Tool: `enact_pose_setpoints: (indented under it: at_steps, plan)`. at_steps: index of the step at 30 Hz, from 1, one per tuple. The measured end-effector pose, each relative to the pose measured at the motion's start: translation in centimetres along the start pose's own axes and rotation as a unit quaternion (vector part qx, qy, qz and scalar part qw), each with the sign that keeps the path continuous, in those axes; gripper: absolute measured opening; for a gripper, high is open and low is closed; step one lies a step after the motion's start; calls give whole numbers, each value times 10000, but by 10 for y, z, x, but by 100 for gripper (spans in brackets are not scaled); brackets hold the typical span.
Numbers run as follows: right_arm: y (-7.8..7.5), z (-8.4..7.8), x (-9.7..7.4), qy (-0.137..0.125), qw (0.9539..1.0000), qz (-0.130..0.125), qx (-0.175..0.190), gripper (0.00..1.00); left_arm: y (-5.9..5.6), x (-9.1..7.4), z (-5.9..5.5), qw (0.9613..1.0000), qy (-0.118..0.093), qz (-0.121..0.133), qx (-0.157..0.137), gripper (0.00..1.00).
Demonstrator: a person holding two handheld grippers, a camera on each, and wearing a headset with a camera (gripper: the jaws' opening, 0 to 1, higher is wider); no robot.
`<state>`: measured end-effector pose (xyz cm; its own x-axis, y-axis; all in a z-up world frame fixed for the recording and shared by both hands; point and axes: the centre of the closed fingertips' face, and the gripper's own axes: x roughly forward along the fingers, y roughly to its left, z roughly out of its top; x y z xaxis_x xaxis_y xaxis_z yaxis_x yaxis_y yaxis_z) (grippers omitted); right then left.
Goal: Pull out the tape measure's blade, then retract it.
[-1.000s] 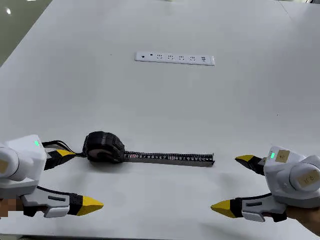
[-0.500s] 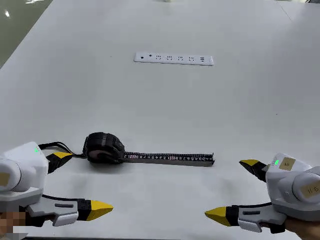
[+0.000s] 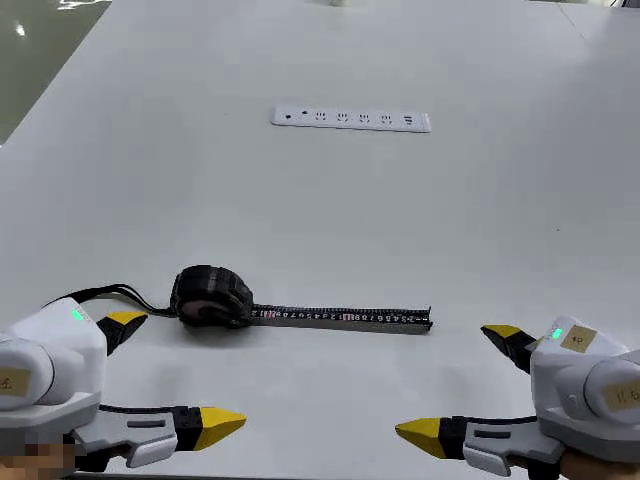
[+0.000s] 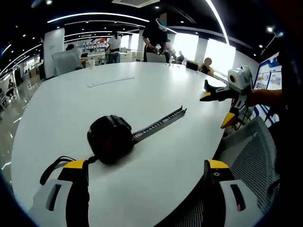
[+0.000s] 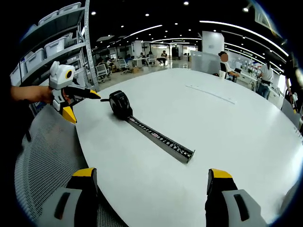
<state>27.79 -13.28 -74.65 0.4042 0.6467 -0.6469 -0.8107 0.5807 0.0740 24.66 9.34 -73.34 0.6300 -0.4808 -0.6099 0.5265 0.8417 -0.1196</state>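
A black tape measure (image 3: 209,296) (image 4: 110,138) (image 5: 120,104) lies on the white table (image 3: 330,210), its dark blade (image 3: 342,318) (image 4: 158,124) (image 5: 160,138) pulled out to the right and lying flat. A black wrist strap (image 3: 105,294) trails from its left side. My left gripper (image 3: 172,375) (image 4: 142,166) is open at the near left, a little short of the case. At the near right, my right gripper (image 3: 462,384) (image 5: 151,175) is open too, just past the blade's tip (image 3: 428,319). Neither touches the tape.
A white power strip (image 3: 350,118) (image 4: 110,81) (image 5: 211,94) lies flat further back on the table. The table's near edge runs just under both grippers. In the gripper views, people, chairs and shelves stand in the room beyond.
Both grippers have drawn back toward the near table edge. The tape measure and its blade lie as before; the head view shifted slightly.
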Motion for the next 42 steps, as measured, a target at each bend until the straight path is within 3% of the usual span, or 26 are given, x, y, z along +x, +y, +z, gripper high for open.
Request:
enact_pose_setpoints:
  at_steps: [18, 24, 30, 34, 42]
  plan:
    - [11, 17, 1, -265, 9984, -325, 369, 99, -3, -1, 14, 9983, -281, 479, -163, 99]
    - [16, 18, 3, -313, 9975, -402, 488, 99, 5, -3, 17, 9946, -458, 805, -461, 99]
    - [18, 24, -2, -421, 9956, -563, 618, 99, 6, -6, 14, 9918, -478, 979, -666, 99]
    - [21, 26, -4, -466, 9944, -635, 704, 99, -4, -5, 7, 9927, -352, 900, -721, 99]
    - [27, 29, -5, -537, 9925, -698, 843, 99, -6, -6, 5, 9911, -337, 976, -841, 99]
